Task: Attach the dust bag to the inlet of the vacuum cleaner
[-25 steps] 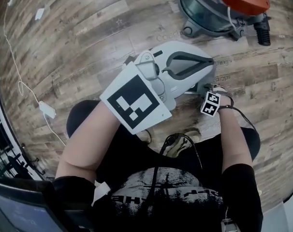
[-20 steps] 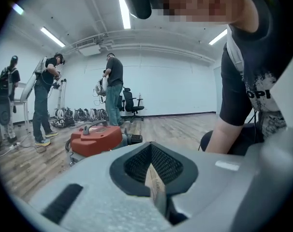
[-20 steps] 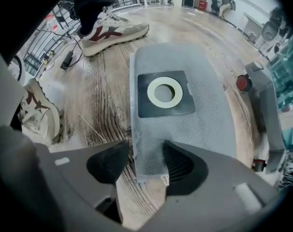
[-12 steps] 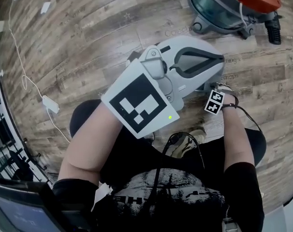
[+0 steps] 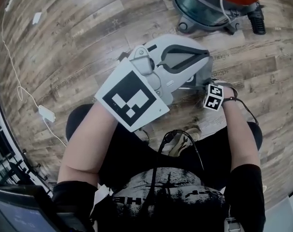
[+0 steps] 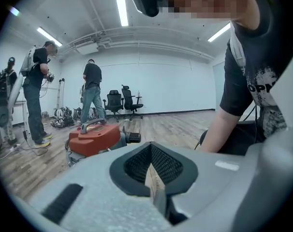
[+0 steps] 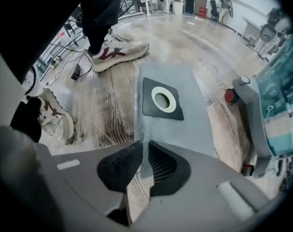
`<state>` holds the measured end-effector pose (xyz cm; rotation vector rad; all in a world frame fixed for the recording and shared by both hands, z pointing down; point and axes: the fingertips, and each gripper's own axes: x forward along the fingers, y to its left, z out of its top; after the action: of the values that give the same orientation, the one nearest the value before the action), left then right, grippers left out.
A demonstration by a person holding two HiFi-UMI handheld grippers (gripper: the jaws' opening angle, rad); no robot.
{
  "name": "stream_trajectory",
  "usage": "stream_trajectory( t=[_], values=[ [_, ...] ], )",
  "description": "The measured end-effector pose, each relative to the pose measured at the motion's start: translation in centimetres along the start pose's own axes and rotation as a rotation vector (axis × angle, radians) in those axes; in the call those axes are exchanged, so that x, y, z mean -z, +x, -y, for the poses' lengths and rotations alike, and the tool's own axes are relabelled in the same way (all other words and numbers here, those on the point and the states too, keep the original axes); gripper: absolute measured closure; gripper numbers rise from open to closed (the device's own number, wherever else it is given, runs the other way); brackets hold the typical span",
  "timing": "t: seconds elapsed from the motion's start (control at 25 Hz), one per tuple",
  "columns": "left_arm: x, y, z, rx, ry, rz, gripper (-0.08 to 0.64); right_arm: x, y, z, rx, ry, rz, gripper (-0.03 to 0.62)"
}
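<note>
Grey dust bag (image 7: 168,127) ahead of right gripper (image 7: 145,151), near edge pinched between its jaws | left gripper (image 6: 153,178) closed, empty

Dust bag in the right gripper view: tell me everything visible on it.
The dust bag is a grey, fabric-looking pouch lying flat on the wood floor beside the vacuum. On top is a black square collar with a white ring round its hole, facing up. The right gripper pinches its near edge.

Bright, even light from ceiling strip lights (image 6: 121,6), heavy fisheye distortion, dark corners, soft shadows.
</note>
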<state>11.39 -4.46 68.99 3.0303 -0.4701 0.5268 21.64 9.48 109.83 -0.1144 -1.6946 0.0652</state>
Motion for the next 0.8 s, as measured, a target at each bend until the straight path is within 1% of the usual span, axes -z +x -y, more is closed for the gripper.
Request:
stream_trajectory(
  t=[0.12,0.36,0.44,0.6,0.72,0.8],
  values=[
    [0.1,0.4,-0.1,-0.004,0.003,-0.011,0.560,0.0,-2.9,1.5,0.039,0.011,0.043,0.552],
    [1.3,2.0,1.2,0.036,0.000,-0.064,0.560,0.1,-10.6,5.3,0.118,0.139,0.179,0.558],
    [2.3,2.7,2.1,0.064,0.014,-0.117,0.560,0.3,-13.4,6.2,0.136,0.181,0.221,0.558],
    [5.6,4.5,4.4,0.130,0.045,-0.273,0.560,1.1,-18.2,7.1,0.152,0.252,0.286,0.560],
    [7.3,5.5,5.5,0.160,0.073,-0.356,0.561,1.6,-21.6,7.4,0.168,0.287,0.325,0.560],
    [8.3,5.9,6.5,0.195,0.075,-0.406,0.414,1.7,-23.7,7.2,0.176,0.299,0.344,0.560]
  ],
)
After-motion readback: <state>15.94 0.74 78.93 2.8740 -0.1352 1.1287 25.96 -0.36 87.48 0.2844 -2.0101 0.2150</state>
